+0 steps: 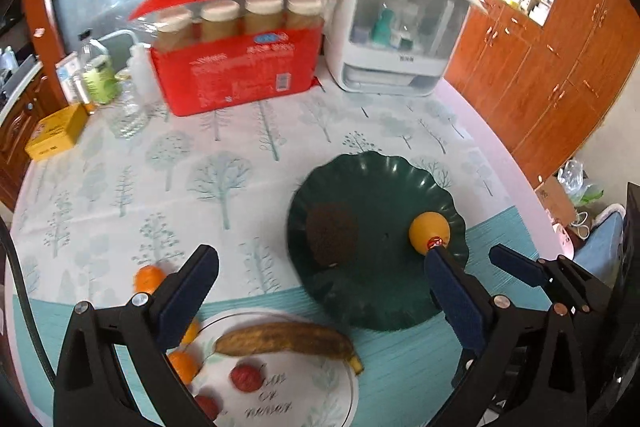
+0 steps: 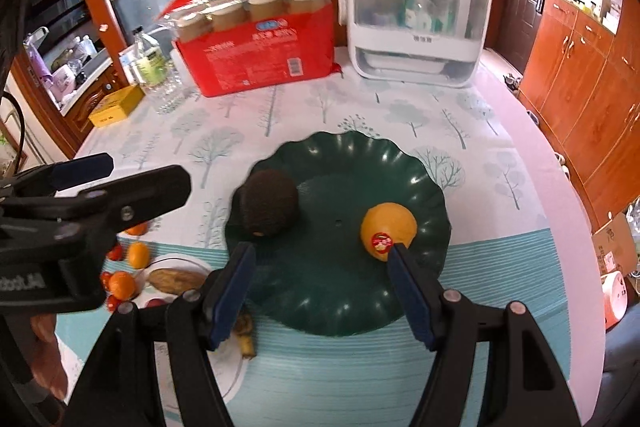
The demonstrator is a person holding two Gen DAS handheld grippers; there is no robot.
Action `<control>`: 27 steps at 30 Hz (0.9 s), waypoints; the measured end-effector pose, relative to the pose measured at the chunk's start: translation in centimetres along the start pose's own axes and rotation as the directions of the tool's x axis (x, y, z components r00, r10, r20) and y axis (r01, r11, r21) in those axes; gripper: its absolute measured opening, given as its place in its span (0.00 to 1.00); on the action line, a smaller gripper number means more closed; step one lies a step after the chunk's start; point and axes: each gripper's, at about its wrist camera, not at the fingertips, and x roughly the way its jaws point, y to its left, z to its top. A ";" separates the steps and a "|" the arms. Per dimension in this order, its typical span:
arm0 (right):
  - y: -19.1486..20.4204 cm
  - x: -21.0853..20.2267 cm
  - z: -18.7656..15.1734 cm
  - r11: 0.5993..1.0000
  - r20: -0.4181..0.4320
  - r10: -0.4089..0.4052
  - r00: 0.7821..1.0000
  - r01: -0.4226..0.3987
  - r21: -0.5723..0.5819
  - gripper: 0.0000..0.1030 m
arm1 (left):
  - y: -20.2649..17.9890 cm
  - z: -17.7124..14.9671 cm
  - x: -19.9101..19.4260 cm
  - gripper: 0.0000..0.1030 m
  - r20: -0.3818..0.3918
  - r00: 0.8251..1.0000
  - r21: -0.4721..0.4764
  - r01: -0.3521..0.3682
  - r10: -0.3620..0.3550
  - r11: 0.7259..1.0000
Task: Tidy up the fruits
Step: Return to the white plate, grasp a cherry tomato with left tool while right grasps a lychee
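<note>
A dark green scalloped plate [image 2: 340,291] holds a dark brown round fruit [image 2: 269,203] and a yellow-orange fruit with a red sticker [image 2: 388,227]. In the left wrist view the plate [image 1: 380,187] holds the same brown fruit [image 1: 332,235] and yellow fruit [image 1: 429,231]. A white plate [image 1: 320,387] holds a browned banana [image 1: 288,339] and red fruits [image 1: 245,378], with small oranges [image 1: 149,278] beside it. My left gripper [image 1: 320,263] is open and empty above the white plate. My right gripper [image 2: 320,259] is open and empty over the green plate's near edge.
A red pack of jars [image 1: 240,67], a white lidded appliance [image 1: 396,27], bottles [image 1: 100,71] and a yellow box [image 1: 56,131] stand along the table's far side. Wooden cabinets [image 1: 560,67] stand to the right. The left gripper shows in the right wrist view [image 2: 84,171].
</note>
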 end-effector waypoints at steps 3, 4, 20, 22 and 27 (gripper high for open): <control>1.5 -1.4 0.0 1.000 0.016 0.024 1.000 -0.024 -0.020 0.67 | 1.5 -0.5 -2.3 0.99 0.021 1.000 -0.013 -0.022 0.022 1.000; 1.8 -1.8 -0.1 0.999 0.019 0.030 0.999 -0.030 -0.024 0.67 | 2.1 -0.7 -3.1 0.99 0.028 0.999 -0.017 -0.026 0.027 1.000; 11.2 -3.5 -1.2 0.974 0.013 0.179 0.984 -0.175 -0.144 0.67 | 13.3 -6.2 -10.4 0.99 0.054 0.974 -0.143 -0.212 0.221 0.967; 12.6 -3.0 -1.6 0.967 -0.003 0.198 0.980 -0.196 -0.161 0.67 | 14.3 -7.0 -10.3 0.99 0.037 0.972 -0.147 -0.223 0.231 0.964; 15.4 -1.1 -3.2 0.953 -0.059 0.230 0.971 -0.237 -0.188 0.67 | 17.4 -9.4 -8.6 0.95 -0.033 0.977 -0.179 -0.215 0.213 0.960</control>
